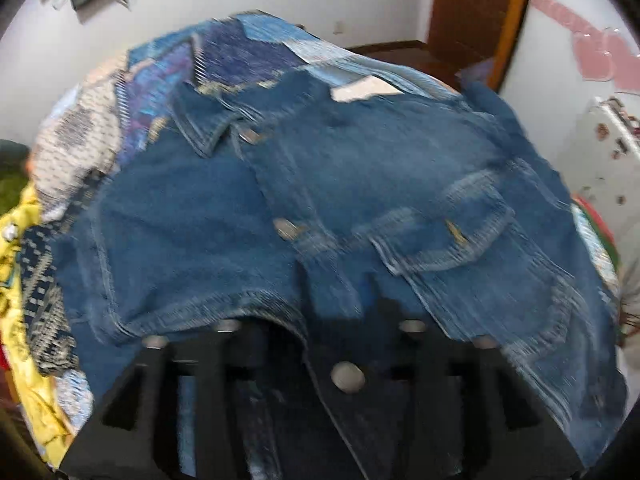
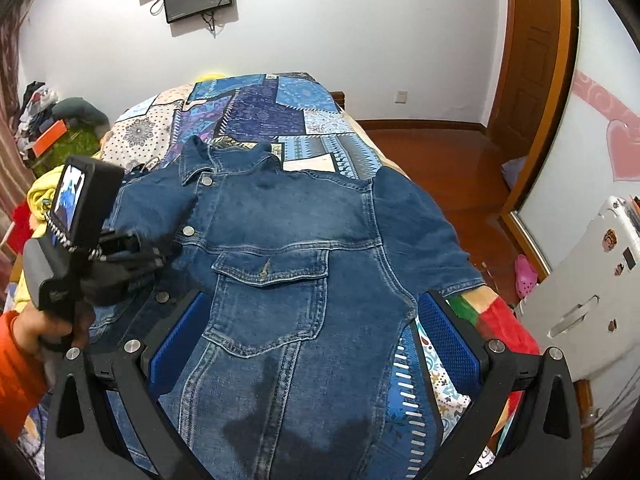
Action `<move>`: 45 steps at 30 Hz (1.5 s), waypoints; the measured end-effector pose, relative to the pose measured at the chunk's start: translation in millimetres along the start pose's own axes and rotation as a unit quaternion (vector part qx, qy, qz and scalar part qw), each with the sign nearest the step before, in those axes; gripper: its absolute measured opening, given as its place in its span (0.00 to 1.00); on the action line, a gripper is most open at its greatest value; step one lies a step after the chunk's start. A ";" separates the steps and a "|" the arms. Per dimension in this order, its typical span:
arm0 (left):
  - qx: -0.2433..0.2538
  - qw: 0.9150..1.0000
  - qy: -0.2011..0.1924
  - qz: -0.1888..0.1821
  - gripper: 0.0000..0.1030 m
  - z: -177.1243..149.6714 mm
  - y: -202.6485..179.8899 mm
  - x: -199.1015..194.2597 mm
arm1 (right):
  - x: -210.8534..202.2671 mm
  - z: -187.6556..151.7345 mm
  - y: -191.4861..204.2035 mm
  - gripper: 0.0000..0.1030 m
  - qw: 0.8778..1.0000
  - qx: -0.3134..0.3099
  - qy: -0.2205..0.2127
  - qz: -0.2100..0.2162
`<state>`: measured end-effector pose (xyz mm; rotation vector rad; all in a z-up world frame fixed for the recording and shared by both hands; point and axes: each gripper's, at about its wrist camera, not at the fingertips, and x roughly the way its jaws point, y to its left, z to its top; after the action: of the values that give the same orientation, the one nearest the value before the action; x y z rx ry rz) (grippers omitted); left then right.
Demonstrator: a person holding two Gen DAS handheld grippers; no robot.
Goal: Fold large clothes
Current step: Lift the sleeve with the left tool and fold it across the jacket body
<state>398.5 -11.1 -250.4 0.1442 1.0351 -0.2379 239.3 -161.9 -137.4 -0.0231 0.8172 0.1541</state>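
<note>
Now | denim jacket (image 2: 288,240) flat | left tongs (image 2: 132,254) parted, empty | right tongs (image 2: 316,340) wide, empty

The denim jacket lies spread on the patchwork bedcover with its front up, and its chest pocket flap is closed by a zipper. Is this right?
Not quite. The denim jacket does lie front up on the patchwork bedcover, but the chest pocket flap closes with a button, not a zipper. The right wrist view shows it.
</note>
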 end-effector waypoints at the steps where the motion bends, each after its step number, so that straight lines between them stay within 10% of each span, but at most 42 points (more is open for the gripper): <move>1: -0.005 1.000 0.001 -0.013 0.61 -3.5 1.6 -2.8 | -1.0 -0.2 0.6 1.00 1.000 -0.003 -0.002 -0.001; 13: -0.156 0.983 -0.042 -0.086 0.75 -30.6 88.5 -63.1 | -3.9 -0.2 17.9 1.00 0.999 -0.038 -0.013 -0.010; 23: -0.378 0.906 -0.025 -0.191 0.75 -68.6 179.3 -21.5 | 8.9 -5.1 30.8 1.00 0.998 -0.057 0.003 -0.009; 29: -0.429 0.882 -0.041 -0.192 0.75 -66.7 194.8 0.4 | 16.2 -9.0 29.6 1.00 0.998 -0.060 0.016 -0.016; 35: -0.397 0.911 -0.042 -0.107 0.20 -43.8 191.6 0.3 | 16.3 -8.8 18.0 1.00 0.998 -0.048 0.018 -0.022; 45: -0.253 0.950 -0.183 -0.019 0.11 28.9 119.6 -99.1 | 15.5 -4.5 -14.0 1.00 1.000 -0.006 0.015 -0.024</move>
<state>405.5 110.3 -149.5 -0.3758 0.7007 -0.0242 248.6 -174.1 -152.2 -0.0566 0.8442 0.1143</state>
